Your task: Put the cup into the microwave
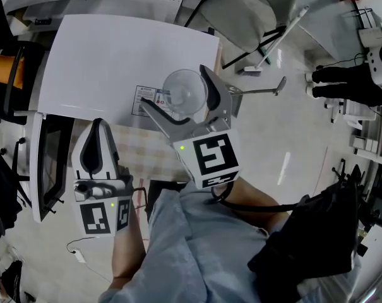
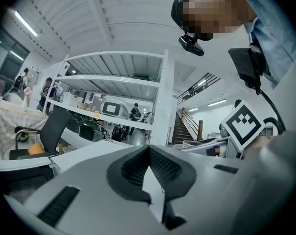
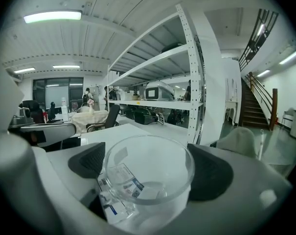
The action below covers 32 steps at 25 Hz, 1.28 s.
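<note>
Head view: right tongs (image 1: 173, 87) clasped the clear cup (image 1: 185, 92) over the white table's (image 1: 102, 55) near edge; left tongs (image 1: 97, 124) hung lower. Left gripper view: pads (image 2: 133, 170) met, clenched on nothing. Right gripper view: cup (image 3: 148, 180) sat upright between both pads.

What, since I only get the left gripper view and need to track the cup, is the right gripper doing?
Observer: The right gripper is shut on a clear glass cup.
Operator: Anything inside?
Observer: It looks empty; a printed label shows through the glass.
Operator: Where is it held?
Observer: In the head view, above the white surface, near its right front corner.
</note>
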Tool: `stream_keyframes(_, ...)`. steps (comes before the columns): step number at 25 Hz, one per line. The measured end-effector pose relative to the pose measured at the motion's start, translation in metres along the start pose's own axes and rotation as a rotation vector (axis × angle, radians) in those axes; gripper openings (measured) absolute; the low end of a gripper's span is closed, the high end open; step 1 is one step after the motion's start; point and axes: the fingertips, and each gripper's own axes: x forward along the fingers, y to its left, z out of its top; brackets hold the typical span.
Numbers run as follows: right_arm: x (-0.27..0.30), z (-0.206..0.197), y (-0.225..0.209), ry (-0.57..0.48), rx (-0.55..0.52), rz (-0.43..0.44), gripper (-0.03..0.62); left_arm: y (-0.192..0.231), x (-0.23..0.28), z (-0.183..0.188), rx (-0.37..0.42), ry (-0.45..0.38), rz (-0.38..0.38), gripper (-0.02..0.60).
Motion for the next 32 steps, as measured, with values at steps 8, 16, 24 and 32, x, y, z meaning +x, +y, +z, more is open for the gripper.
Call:
stream_keyframes(8, -0.002, -0.002, -0.005, 0.012, 0.009, 0.009, 0.432, 0.005, 0.001, -0.001, -0.008, -0.001, -0.004, 0.005)
stream_keyframes(16, 0.001, 0.000, 0.000, 0.022, -0.031, 0.099, 0.423, 0.010, 0.001, 0.001, -0.010, -0.003, 0.008, 0.005)
stream_keyframes(24, 0.004, 0.006, 0.017, -0.002, -0.081, 0.332, 0.423, 0.010, 0.002, 0.001, -0.007, 0.000, 0.027, 0.005)
stream_keyframes(32, 0.000, 0.004, 0.012, -0.011, -0.058, 0.215, 0.451, 0.009, -0.006, 0.003, 0.001, -0.004, 0.033, 0.005)
